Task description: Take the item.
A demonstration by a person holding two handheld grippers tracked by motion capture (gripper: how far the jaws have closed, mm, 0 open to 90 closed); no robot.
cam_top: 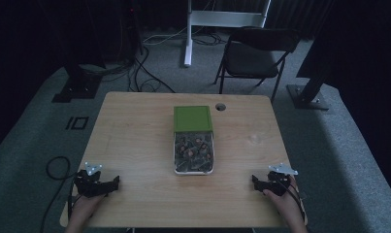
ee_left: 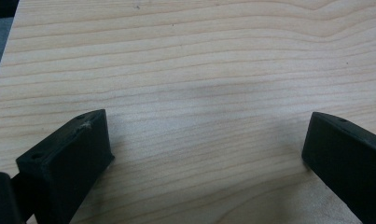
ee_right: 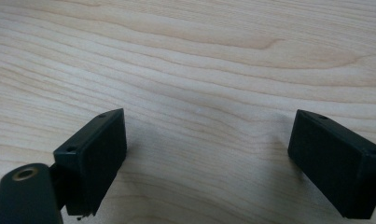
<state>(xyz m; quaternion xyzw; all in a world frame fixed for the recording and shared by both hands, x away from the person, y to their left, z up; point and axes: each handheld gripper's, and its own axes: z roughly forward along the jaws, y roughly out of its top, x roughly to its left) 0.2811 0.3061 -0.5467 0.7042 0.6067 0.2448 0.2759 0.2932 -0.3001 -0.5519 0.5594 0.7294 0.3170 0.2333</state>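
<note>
Where cables cross grey carpet [cam_top: 33, 145], a wooden table [cam_top: 135, 145] stands

The table [cam_top: 135, 145] stands on the floor [cam_top: 33, 131], with a chair [cam_top: 253, 56] behind its far right corner and cables [cam_top: 144, 73] on the floor behind its far left. A tray [cam_top: 193, 170] lies at the middle of the table, and a lid [cam_top: 192, 118] lies just behind it, touching its far end. A hole [cam_top: 220, 107] sits in the tabletop just right of the lid, near the far edge. The left gripper [cam_top: 116, 182] rests at the near left corner, the right gripper [cam_top: 254, 180] at the near right corner, both well apart from the tray, which lies between them and farther back
</note>
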